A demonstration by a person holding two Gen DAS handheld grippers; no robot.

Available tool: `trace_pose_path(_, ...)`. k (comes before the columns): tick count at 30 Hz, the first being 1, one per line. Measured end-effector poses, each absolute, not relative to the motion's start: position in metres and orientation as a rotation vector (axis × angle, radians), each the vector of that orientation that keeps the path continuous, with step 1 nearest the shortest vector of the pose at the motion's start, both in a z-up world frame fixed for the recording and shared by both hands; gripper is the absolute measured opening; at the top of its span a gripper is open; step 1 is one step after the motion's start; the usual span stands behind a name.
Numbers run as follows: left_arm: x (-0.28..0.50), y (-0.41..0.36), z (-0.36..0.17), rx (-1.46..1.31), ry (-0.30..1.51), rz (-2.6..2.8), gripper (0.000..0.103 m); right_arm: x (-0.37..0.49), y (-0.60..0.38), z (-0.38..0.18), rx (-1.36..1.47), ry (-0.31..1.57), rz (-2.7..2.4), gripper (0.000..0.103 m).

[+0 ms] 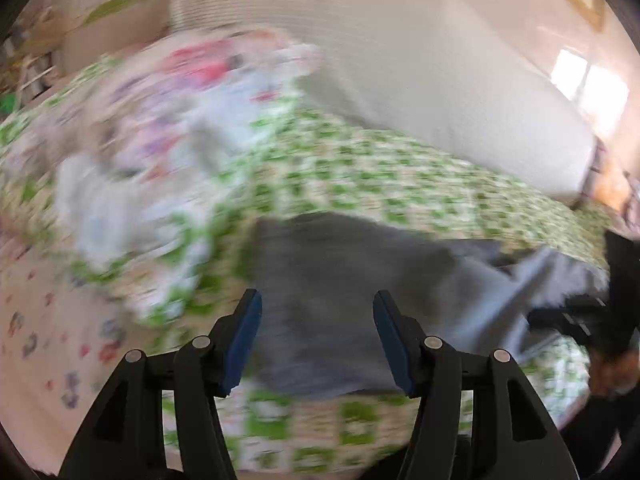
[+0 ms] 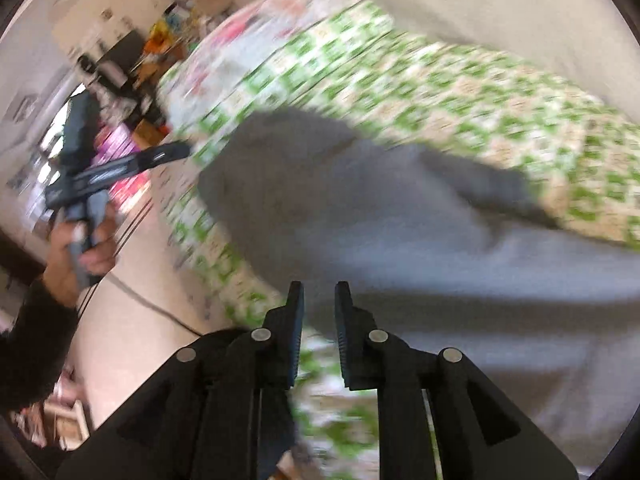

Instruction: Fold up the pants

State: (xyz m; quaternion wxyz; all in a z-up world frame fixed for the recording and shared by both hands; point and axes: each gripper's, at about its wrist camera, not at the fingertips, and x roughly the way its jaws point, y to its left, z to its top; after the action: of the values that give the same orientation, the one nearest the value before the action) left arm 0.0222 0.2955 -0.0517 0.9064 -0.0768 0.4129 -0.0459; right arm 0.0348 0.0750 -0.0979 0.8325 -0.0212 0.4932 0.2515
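Observation:
Grey pants [image 1: 340, 280] lie on a bed with a green and white checked sheet [image 1: 380, 168]; both views are motion-blurred. My left gripper [image 1: 316, 320] is open and empty, its blue pads on either side of the pants' near edge. In the right wrist view the pants [image 2: 360, 208] spread from the centre to the right. My right gripper [image 2: 319, 300] has a narrow gap between its fingers, over the pants' edge; nothing shows clamped in it. The left gripper [image 2: 172, 152] also shows there at the far left, held in a hand.
A pile of mixed coloured clothes [image 1: 160, 140] lies on the bed to the left. A large white cushion [image 1: 400, 60] stands behind. The bed's left edge [image 2: 192, 240] drops to a pale floor with a cable [image 2: 152, 304] and cluttered shelves [image 2: 120, 80].

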Motion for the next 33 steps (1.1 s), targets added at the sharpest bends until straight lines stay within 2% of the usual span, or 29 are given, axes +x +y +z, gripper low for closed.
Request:
trace_pose_path(6, 0.028, 0.196, -0.063, -0.085, 0.885, -0.333, 0.059, 0.091, 0.003, -0.084, 0.133, 1.041, 0.346, 0.017)
trace_pose_path(13, 0.017, 0.092, -0.102, 0.143, 0.924, -0.581, 0.059, 0.134, -0.014, -0.088, 0.171, 1.077, 0.355, 0.017)
trace_pose_path(16, 0.017, 0.07, -0.117, 0.21, 0.924, -0.607, 0.063, 0.147, -0.012, -0.097, 0.149, 1.105, 0.363, 0.027)
trace_pose_path(17, 0.021, 0.065, -0.122, 0.222, 0.928, -0.599, 0.064, 0.149, -0.011, -0.101, 0.135, 1.111, 0.357, 0.035)
trace_pose_path(20, 0.036, 0.063, -0.145, 0.209, 1.019, -0.56, 0.064, 0.159, -0.01, -0.117, 0.14, 1.143, 0.372, 0.038)
trace_pose_path(21, 0.043, 0.063, -0.154, 0.211, 1.073, -0.534, 0.055, 0.161, -0.01, -0.122, 0.149, 1.152, 0.388, 0.037)
trace_pose_path(22, 0.049, 0.064, -0.158, 0.204, 1.1, -0.511, 0.036, 0.163, -0.009, -0.126, 0.145, 1.152, 0.401, 0.031)
trace_pose_path(23, 0.055, 0.067, -0.159, 0.187, 1.115, -0.505, 0.023, 0.164, -0.008, -0.127, 0.128, 1.142, 0.395, 0.008)
trace_pose_path(24, 0.06, 0.071, -0.158, 0.168, 1.123, -0.516, 0.004, 0.168, -0.008, -0.127, 0.105, 1.136, 0.383, 0.008)
trace_pose_path(27, 0.069, 0.078, -0.151, 0.148, 1.138, -0.555, 0.004, 0.178, -0.016, -0.097, 0.141, 1.028, 0.392, 0.008)
trace_pose_path(30, 0.073, 0.068, -0.166, 0.213, 1.173, -0.578, 0.003, 0.194, -0.026, -0.069, 0.153, 0.911, 0.335, 0.008)
trace_pose_path(33, 0.082, 0.072, -0.168, 0.149, 1.201, -0.581, 0.003, 0.223, -0.024, -0.1, 0.109, 0.984, 0.26, 0.008)
